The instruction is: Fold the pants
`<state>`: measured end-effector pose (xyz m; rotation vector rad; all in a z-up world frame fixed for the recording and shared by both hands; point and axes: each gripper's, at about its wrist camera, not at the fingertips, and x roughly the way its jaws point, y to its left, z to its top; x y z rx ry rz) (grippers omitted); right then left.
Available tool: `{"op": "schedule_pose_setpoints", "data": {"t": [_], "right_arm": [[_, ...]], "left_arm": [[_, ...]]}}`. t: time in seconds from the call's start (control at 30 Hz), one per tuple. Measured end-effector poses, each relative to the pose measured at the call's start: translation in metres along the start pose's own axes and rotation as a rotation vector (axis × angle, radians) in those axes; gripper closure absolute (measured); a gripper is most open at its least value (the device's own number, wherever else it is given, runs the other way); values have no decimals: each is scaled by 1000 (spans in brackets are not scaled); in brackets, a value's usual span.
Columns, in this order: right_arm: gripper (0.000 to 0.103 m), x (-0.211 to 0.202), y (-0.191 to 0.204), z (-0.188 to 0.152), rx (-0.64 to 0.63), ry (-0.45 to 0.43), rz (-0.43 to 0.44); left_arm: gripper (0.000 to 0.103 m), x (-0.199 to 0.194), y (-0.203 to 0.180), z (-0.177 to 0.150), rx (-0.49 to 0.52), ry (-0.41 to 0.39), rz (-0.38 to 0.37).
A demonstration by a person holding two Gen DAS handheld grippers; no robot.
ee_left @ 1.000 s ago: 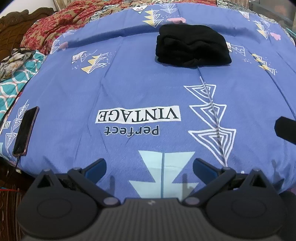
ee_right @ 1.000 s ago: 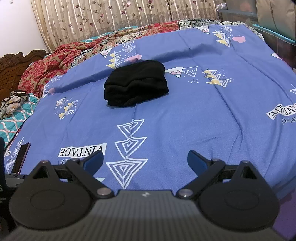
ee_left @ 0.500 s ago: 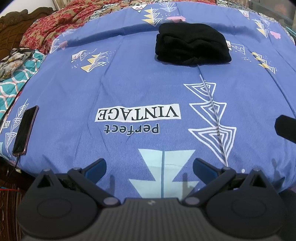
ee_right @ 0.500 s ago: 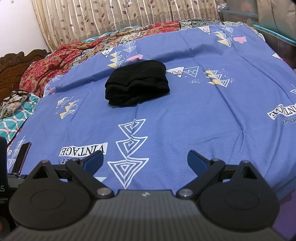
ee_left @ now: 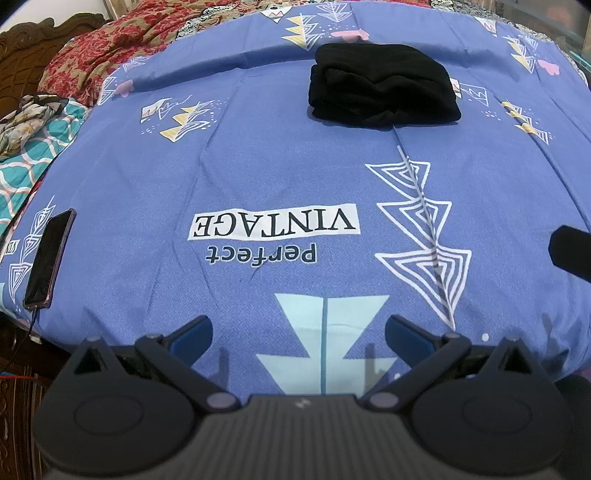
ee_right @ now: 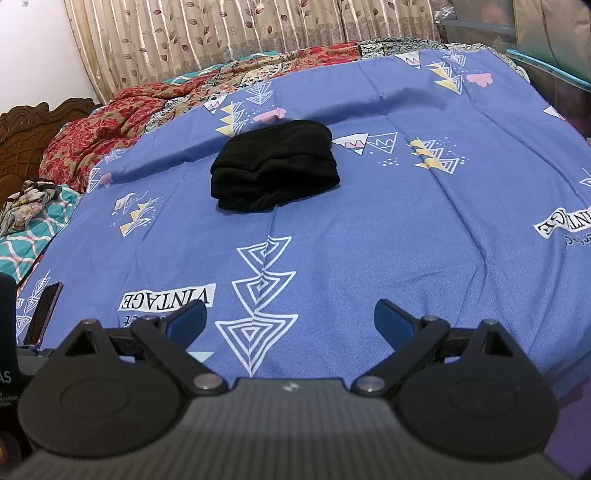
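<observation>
Almost nothing is changing from 1 second ago: the folded black fabric pants are lying in a compact stack mid-bed on the blue patterned bedsheet. The left gripper and right gripper are hovering wide open, empty, well apart from them; folding looks finished.

— Spread over the bed: a blue bedsheet printed with white triangles and "Perfect VINTAGE".
— At its left edge?
— A dark phone, lying flat, cable trailing from the near end.
— Farther back?
— A red floral blanket, bunched beside a carved wooden headboard. Behind those, leaf-patterned curtains.
</observation>
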<state>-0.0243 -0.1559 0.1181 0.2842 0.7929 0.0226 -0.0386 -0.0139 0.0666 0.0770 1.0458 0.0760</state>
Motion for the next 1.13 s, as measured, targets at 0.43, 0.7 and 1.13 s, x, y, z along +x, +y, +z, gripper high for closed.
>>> {"op": "schedule_pose_setpoints", "data": {"t": [0.43,0.7,1.13], "right_arm": [[4,0,0,0,0,0,0],[4,0,0,0,-1,0,1],[4,-2,1,-1,-7,-2,0]], "left_arm": [[0,0,0,0,0,0,0],[0,0,0,-1,0,1,-2],[0,-5,-2,1,26,-33,-30]]}}
